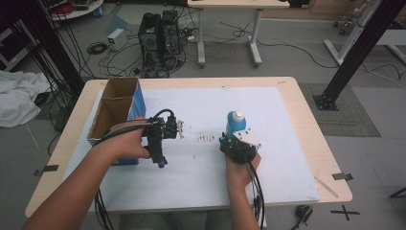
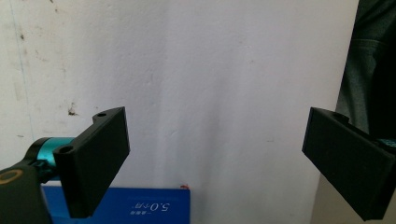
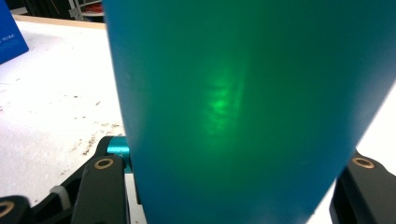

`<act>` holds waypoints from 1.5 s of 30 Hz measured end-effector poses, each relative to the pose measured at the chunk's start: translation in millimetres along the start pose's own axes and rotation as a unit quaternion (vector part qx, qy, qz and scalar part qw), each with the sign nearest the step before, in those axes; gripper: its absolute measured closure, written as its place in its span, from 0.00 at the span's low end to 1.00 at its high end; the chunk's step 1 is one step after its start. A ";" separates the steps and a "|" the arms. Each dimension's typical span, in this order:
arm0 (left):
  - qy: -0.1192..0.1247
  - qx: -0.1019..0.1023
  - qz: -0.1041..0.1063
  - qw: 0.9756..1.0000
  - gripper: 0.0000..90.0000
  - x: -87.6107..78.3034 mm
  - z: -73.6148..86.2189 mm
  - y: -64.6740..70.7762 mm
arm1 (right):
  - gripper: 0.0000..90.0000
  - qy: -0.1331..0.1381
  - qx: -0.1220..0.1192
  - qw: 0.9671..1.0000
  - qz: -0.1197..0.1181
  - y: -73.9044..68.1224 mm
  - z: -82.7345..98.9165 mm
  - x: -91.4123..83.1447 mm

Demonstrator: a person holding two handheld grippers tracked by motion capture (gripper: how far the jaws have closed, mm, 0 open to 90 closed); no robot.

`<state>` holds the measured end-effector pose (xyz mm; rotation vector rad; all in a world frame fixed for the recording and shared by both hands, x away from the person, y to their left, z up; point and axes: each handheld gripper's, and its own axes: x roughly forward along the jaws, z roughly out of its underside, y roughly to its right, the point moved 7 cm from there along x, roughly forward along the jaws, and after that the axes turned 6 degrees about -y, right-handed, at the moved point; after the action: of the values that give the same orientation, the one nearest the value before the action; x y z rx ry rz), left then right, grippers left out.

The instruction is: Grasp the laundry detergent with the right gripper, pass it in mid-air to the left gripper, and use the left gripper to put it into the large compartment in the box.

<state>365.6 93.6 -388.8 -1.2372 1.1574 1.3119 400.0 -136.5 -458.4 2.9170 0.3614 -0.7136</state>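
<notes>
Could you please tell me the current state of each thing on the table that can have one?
Left tool: open, nothing between its jaws, above the white mat.
Right tool: shut on the blue bottle.
Blue bottle: upright, white cap on, held.
Cardboard box: top open; inside mostly shadowed, contents unclear.

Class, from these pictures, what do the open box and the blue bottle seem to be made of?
The open box: likely cardboard, with a dull brown inside and a printed blue outside. The blue bottle held in the right tongs: probably plastic, smooth and slightly glossy, with a soft glare on its side in the right gripper view.
</notes>
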 end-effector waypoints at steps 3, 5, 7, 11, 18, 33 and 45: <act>0.000 0.000 0.000 1.000 0.08 0.0 -0.1 0.0 | 0.43 0.000 0.007 1.000 0.001 -1.6 0.2 -0.1; 0.000 0.000 -0.001 1.000 0.08 -0.3 -0.2 0.1 | 0.44 0.002 0.009 1.000 0.002 -1.6 0.1 0.0; 0.002 -0.001 -0.001 1.000 0.08 0.0 -0.6 0.4 | 0.45 -0.001 0.023 1.000 0.003 -2.5 1.0 -0.8; -0.002 0.000 -0.002 1.000 0.08 -0.1 0.1 0.6 | 0.47 0.004 0.015 1.000 0.005 -1.5 0.1 -0.6; -0.005 0.000 0.001 1.000 0.08 -2.1 0.8 1.4 | 0.49 0.012 0.009 1.000 -0.002 -0.8 -0.2 -1.2; -0.003 0.005 -0.008 1.000 0.08 -10.5 -4.4 3.6 | 0.50 0.019 -0.019 0.995 -0.092 -0.1 -9.1 -20.4; 0.003 0.014 -0.012 1.000 0.08 -27.7 -10.7 10.4 | 0.50 0.024 -0.065 0.974 -0.214 -2.8 -17.6 -45.2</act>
<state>357.0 81.0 -361.2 -1.2320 1.1581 1.2711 368.1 -140.0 -422.0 2.7583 1.0220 -0.6354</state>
